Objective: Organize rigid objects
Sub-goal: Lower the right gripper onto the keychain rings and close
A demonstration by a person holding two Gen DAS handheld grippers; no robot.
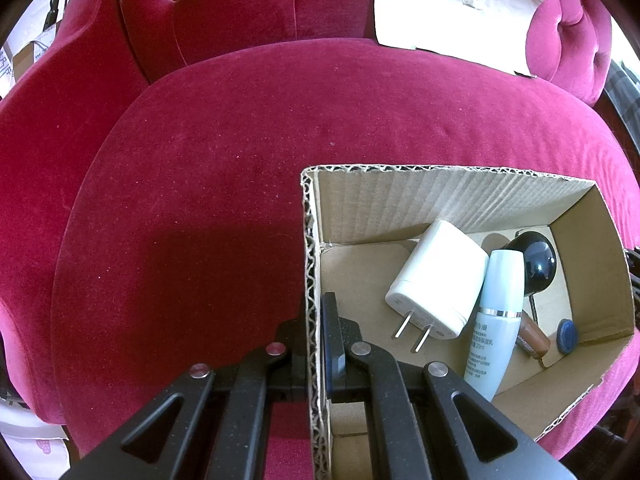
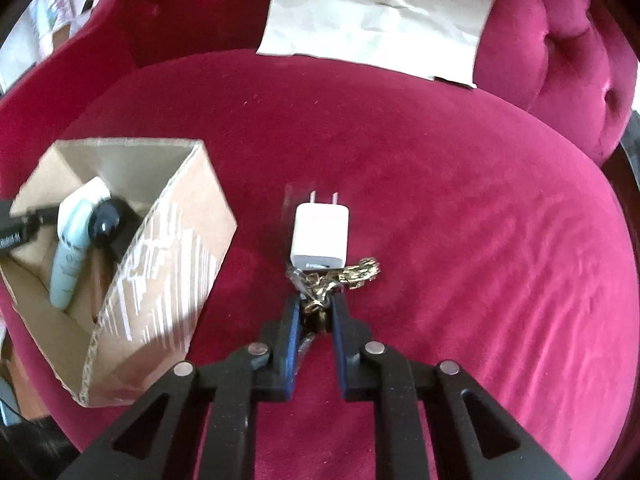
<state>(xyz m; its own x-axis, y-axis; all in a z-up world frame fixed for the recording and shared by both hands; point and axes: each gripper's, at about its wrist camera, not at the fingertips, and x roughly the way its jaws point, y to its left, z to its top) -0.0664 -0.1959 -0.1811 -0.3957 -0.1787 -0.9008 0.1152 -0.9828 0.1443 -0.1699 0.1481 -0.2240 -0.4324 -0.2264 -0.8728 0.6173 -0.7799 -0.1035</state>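
A cardboard box (image 1: 452,192) sits on a crimson velvet seat; it also shows in the right wrist view (image 2: 168,248). My left gripper (image 1: 314,320) is shut on the box's left wall, one finger inside, one outside. In the box lie a white charger (image 1: 438,280), a pale blue bottle (image 1: 498,320), a black round object (image 1: 534,266), a brown tube (image 1: 534,338) and a blue cap (image 1: 567,336). My right gripper (image 2: 317,304) is shut on a gold chain (image 2: 348,276) in a clear bag, just in front of a second white charger (image 2: 320,236) on the seat.
A crumpled paper sheet (image 2: 380,12) leans on the tufted backrest (image 1: 208,12). The seat cushion (image 2: 480,208) curves down at its edges. Clutter shows past the chair at the far left.
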